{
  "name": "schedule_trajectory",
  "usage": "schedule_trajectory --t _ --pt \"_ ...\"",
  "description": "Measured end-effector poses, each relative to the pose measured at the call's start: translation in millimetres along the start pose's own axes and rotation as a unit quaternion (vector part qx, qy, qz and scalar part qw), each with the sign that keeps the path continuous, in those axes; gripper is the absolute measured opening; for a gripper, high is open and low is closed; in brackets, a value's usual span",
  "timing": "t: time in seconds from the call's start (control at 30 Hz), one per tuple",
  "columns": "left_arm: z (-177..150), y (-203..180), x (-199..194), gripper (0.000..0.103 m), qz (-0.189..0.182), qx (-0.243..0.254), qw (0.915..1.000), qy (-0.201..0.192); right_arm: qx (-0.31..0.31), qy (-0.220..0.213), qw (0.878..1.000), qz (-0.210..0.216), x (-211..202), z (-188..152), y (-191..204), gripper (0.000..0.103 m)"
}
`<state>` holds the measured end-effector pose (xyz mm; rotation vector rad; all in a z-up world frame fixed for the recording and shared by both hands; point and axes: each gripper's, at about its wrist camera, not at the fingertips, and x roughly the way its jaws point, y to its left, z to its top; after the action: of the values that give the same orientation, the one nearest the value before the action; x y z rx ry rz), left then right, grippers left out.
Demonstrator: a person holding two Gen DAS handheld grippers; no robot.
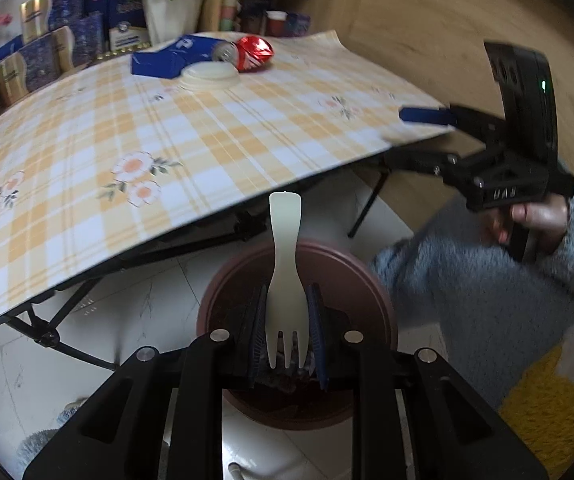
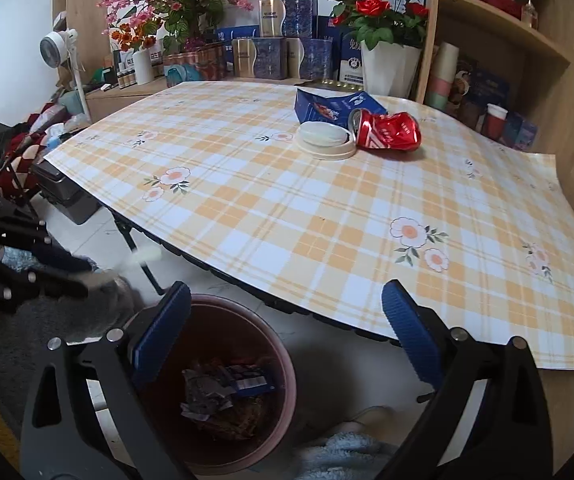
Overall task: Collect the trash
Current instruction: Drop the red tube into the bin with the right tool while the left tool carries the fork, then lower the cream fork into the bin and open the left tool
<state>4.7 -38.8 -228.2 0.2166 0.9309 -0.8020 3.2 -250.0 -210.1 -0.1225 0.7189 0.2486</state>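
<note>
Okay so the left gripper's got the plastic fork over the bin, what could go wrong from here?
1. The left gripper pinches the fork near its tines, handle pointing towards the table; once released it may tip out and miss the bin.
2. The crushed can, round lid and blue box touch, so grabbing one may shove the others.

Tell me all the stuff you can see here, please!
white plastic fork: one, white, clamped in the left gripper above the bin
round brown trash bin: one, brown, on the floor by the table edge, paper scraps inside
crushed red drink can: one, red, far side of the table
flattened blue carton: one, blue, behind the can
round cream lid: one, cream, beside the can
checked yellow tablecloth: one, yellow and white, covering the table
red roses in a white pot: one, behind the table
left gripper: shut on the fork
right gripper: open, empty
</note>
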Motion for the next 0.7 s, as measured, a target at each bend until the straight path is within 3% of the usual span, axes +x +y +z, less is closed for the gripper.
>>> schedule_trajectory --t 0.17,0.57,0.67,0.7 --pt "-5 -8 20 0.021 0.001 0.017 0.9992 0.037 -0.005 -0.005 1.0 -0.004 -4 -3 2 0.095" --pt "-7 -10 29 0.021 0.0 0.021 0.9979 0.061 0.027 0.003 1.0 -0.004 -1 -3 -9 0.095" --pt "-7 -9 27 0.034 0.004 0.017 0.9982 0.057 0.029 0.006 1.0 -0.007 0 -3 -9 0.096" --pt "-6 -9 26 0.044 0.006 0.015 0.9984 0.053 0.03 0.006 1.0 -0.008 0 -3 -9 0.096"
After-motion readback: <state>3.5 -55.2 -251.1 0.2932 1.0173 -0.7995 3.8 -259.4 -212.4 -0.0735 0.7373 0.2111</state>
